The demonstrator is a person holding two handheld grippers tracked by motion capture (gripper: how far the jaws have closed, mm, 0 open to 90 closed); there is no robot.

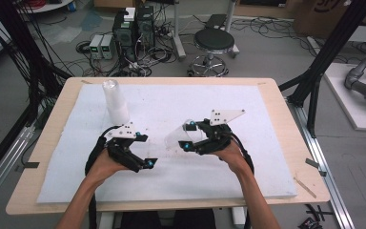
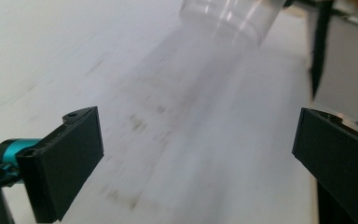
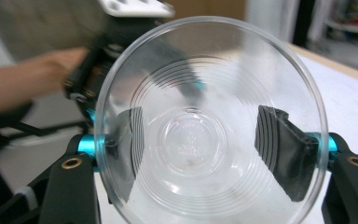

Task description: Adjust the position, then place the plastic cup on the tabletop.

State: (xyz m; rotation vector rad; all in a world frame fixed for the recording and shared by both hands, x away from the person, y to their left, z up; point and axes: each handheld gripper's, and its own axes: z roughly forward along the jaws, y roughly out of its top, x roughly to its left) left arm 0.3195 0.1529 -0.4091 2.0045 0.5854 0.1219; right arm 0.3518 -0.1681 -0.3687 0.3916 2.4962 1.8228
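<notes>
— Gripping a clear plastic cup [image 3: 200,135], is the right gripper [image 1: 188,135] closed on it?
— Yes; the cup is clamped sideways between both jaws, held just above the white foam pad [image 1: 267,143].
— And the left gripper [image 1: 143,163]?
— Its jaws are spread wide, nothing between them. A stack of cups [image 1: 116,102] stands upright behind it.

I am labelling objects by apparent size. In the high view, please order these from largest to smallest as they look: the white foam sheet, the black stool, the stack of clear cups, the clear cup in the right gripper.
1. white foam sheet
2. black stool, though farther away
3. stack of clear cups and clear cup in the right gripper: look alike, not ranked.
</notes>
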